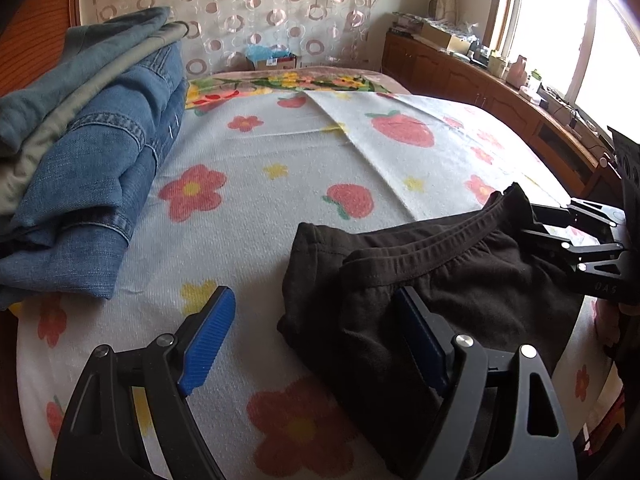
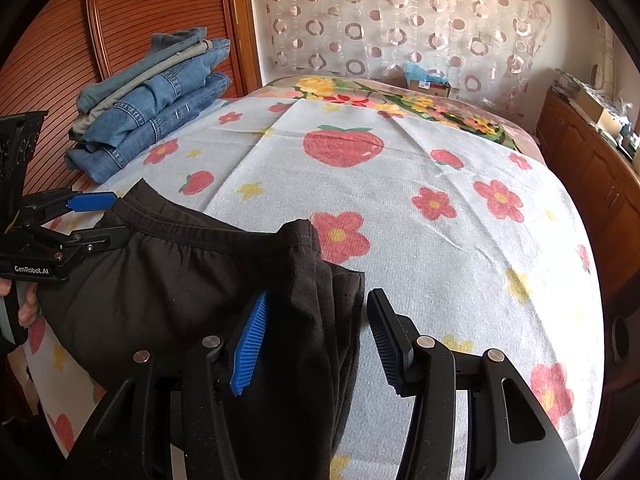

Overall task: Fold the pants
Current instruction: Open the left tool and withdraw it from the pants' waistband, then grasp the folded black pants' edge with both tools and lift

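Dark brown pants [image 1: 432, 280] lie folded on the flowered bed cover [image 1: 280, 152], waistband toward the far side. My left gripper [image 1: 316, 336] is open at the pants' left end, one blue pad [image 1: 208, 340] on the bare cover and the other over the cloth. My right gripper [image 2: 316, 344] is open, its fingers on either side of the pants' [image 2: 180, 280] right end. Each gripper shows in the other's view: the right one [image 1: 576, 240] at the far waistband corner, the left one [image 2: 80, 220] by the waistband's left end.
A stack of folded jeans and other pants [image 1: 92, 152] sits at the bed's far left [image 2: 152, 108]. A wooden cabinet [image 1: 500, 92] with clutter runs along the right under a window. A patterned curtain [image 2: 400, 20] hangs behind the bed.
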A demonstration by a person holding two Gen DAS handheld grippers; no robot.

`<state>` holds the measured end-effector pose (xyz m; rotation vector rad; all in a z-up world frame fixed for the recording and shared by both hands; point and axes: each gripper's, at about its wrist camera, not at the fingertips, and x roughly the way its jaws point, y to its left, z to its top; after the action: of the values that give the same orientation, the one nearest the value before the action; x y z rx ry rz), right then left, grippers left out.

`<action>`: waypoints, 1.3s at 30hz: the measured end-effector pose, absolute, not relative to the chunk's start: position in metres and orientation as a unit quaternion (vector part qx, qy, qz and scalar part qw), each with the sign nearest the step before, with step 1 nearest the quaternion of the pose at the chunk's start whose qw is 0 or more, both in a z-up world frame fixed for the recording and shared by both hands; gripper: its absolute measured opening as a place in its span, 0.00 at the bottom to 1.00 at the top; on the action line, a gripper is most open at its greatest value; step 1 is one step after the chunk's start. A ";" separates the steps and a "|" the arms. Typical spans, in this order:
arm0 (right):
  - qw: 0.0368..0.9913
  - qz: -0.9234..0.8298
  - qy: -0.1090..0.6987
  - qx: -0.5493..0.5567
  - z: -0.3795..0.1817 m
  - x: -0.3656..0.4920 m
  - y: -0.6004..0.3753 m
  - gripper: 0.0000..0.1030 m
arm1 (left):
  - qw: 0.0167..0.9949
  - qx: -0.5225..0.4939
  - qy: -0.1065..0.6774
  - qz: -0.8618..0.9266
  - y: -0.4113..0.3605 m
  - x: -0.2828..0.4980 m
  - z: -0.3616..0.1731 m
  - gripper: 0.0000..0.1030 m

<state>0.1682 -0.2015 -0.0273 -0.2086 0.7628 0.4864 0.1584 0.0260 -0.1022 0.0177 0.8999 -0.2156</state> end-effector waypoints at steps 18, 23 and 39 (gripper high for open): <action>0.889 0.249 0.371 -0.099 -0.025 0.171 -0.203 0.42 | 0.891 -0.028 0.429 -0.143 0.030 0.157 -0.098 0.47; 0.885 0.263 0.374 -0.089 -0.025 0.170 -0.204 0.17 | 0.891 -0.040 0.422 -0.161 0.026 0.152 -0.096 0.23; 0.906 0.270 0.319 -0.065 -0.003 0.140 -0.217 0.10 | 0.922 -0.002 0.351 -0.164 0.004 0.121 -0.046 0.12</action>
<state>0.1395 -0.2170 -0.0031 -0.1344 0.6580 0.5576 0.1214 0.0035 -0.0465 -0.0041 0.7211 -0.3375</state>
